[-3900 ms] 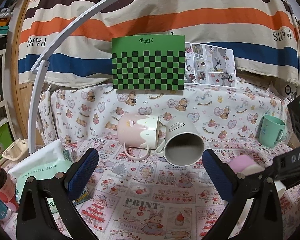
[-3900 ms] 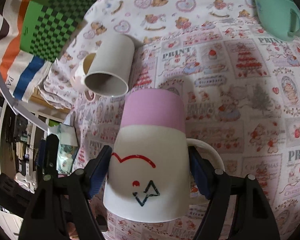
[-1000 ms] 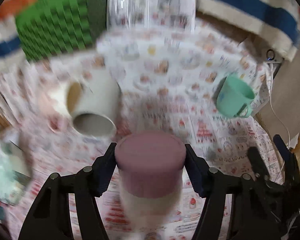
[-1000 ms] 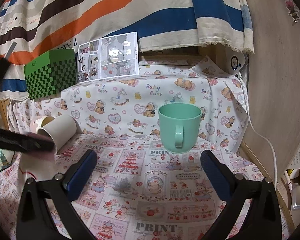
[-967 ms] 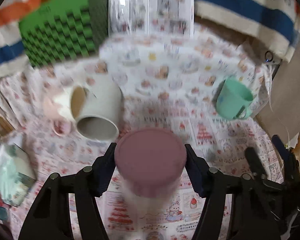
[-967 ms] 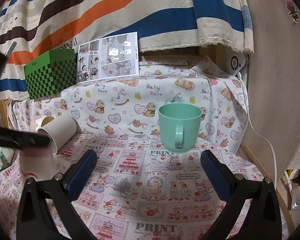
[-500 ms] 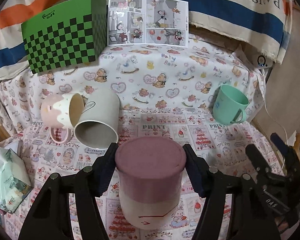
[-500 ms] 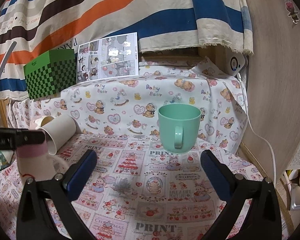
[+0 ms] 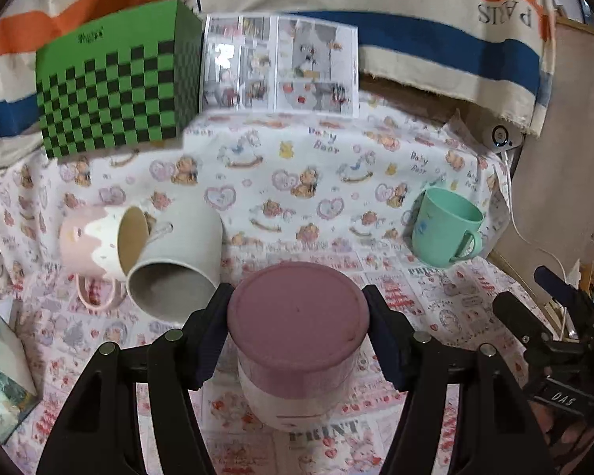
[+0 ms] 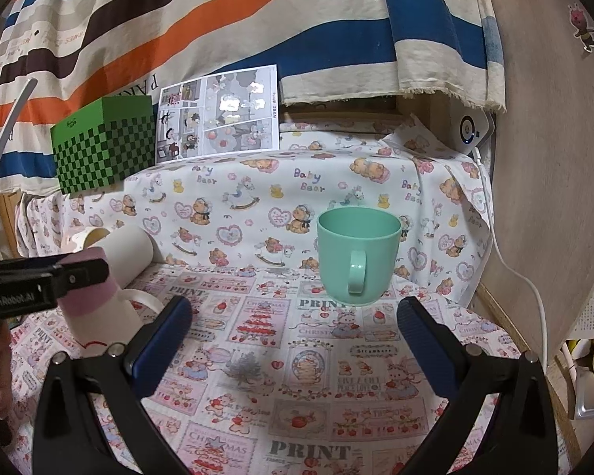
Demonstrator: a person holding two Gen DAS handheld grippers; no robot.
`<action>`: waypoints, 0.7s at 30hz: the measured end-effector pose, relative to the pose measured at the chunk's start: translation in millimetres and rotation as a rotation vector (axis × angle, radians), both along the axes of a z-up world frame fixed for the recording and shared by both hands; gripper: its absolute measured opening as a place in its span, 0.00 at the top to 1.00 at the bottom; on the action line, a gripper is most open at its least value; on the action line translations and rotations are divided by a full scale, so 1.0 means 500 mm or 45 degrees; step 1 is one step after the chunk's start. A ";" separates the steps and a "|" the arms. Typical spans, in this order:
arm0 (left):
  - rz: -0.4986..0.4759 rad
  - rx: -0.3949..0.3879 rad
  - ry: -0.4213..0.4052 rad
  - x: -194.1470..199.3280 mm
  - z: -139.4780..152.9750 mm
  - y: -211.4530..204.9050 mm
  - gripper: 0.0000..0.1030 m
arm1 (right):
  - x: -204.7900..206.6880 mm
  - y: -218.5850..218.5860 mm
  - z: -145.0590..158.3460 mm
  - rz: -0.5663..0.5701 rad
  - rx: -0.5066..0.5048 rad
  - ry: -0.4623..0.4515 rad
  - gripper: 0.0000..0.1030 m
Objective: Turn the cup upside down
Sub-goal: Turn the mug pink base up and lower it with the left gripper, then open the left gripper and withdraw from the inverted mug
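The left gripper clamps the inverted pink-and-white cup on the tabletop; release remains; the right gripper gapes empty.

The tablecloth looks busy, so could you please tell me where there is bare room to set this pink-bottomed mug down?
The widest free patch of tablecloth lies in front of the green cup, between the open right gripper fingers. Another bare strip runs between the pink-bottomed mug, held by the left gripper, and that cup. The left is crowded: two tipped mugs touch there.
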State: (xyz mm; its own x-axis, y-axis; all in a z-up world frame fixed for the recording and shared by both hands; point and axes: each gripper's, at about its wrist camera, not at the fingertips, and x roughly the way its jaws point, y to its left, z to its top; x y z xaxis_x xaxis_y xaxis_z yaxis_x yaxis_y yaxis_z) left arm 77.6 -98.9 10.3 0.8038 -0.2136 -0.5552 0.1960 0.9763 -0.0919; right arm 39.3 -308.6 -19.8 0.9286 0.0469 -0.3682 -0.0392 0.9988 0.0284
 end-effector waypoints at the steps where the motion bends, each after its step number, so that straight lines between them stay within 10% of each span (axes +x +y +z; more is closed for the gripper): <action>1: -0.006 0.019 -0.022 -0.003 -0.001 -0.002 0.38 | 0.000 0.001 0.000 0.001 -0.002 0.000 0.00; 7: -0.049 0.054 -0.159 -0.033 0.007 -0.003 0.06 | -0.001 0.003 0.002 0.008 -0.004 -0.004 0.00; 21: 0.105 0.157 -0.488 -0.185 0.064 0.111 0.00 | -0.045 0.058 0.014 0.072 -0.168 -0.153 0.00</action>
